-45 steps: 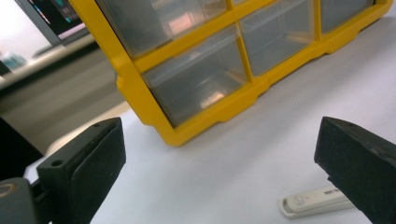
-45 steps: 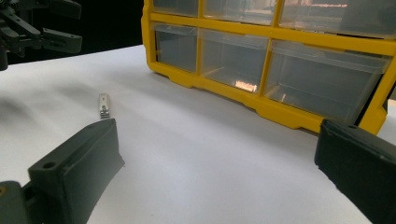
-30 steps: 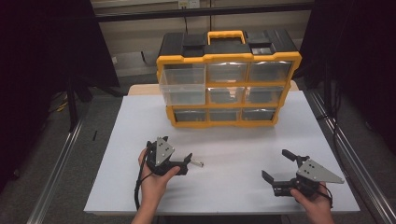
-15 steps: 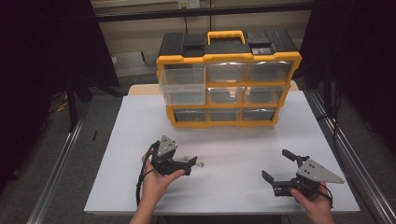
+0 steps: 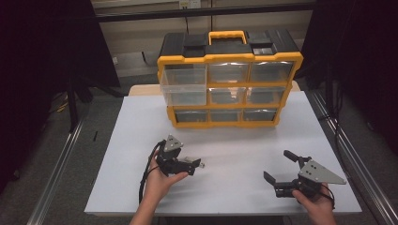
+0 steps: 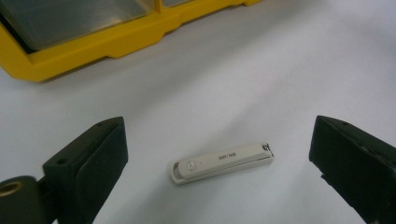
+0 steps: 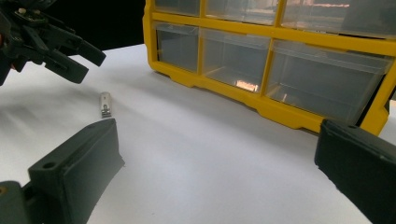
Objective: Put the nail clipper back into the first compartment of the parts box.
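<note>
Left gripper (image 6: 219,154) jaws were spread wide, small white flat nail clipper (image 6: 222,163) lying between them, untouched.

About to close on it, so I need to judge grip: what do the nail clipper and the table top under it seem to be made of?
Nail clipper: looks like smooth, matt cream plastic casing with a small metal cutting tip at one end; possibly coated metal instead. Table top: flat, matt white, with soft shadows and no glare; laminate or paper-like sheet, can't tell which.
</note>
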Demonstrator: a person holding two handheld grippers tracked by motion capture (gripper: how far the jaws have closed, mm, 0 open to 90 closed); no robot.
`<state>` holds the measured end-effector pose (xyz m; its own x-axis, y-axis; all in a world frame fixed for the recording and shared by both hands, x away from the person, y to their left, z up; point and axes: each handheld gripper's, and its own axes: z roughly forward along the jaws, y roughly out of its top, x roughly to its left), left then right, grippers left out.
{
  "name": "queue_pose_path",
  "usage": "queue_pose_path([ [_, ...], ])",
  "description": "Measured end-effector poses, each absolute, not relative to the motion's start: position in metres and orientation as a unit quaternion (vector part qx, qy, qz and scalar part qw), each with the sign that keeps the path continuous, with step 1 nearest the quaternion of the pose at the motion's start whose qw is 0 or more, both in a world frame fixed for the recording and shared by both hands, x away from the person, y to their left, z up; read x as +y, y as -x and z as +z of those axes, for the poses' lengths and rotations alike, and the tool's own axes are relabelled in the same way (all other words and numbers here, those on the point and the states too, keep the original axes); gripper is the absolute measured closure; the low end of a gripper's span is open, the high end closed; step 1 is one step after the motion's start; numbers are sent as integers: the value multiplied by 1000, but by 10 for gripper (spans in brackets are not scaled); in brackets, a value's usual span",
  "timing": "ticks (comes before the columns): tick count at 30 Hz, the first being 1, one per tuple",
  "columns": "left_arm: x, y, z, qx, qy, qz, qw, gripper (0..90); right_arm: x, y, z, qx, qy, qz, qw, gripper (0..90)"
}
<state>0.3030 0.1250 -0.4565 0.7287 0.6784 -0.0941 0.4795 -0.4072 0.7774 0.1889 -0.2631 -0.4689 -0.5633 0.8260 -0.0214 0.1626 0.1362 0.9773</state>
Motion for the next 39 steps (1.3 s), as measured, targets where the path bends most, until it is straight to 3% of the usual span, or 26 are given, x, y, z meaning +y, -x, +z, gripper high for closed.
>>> queue_pose_path([
  [17,110,-316,-466,292,-872,81,384,300,-264,-187,-469,690,-357,553,301,0],
  [39,101,-318,-476,252,-901,66,346,438,-264,-187,-469,692,-357,551,299,0],
])
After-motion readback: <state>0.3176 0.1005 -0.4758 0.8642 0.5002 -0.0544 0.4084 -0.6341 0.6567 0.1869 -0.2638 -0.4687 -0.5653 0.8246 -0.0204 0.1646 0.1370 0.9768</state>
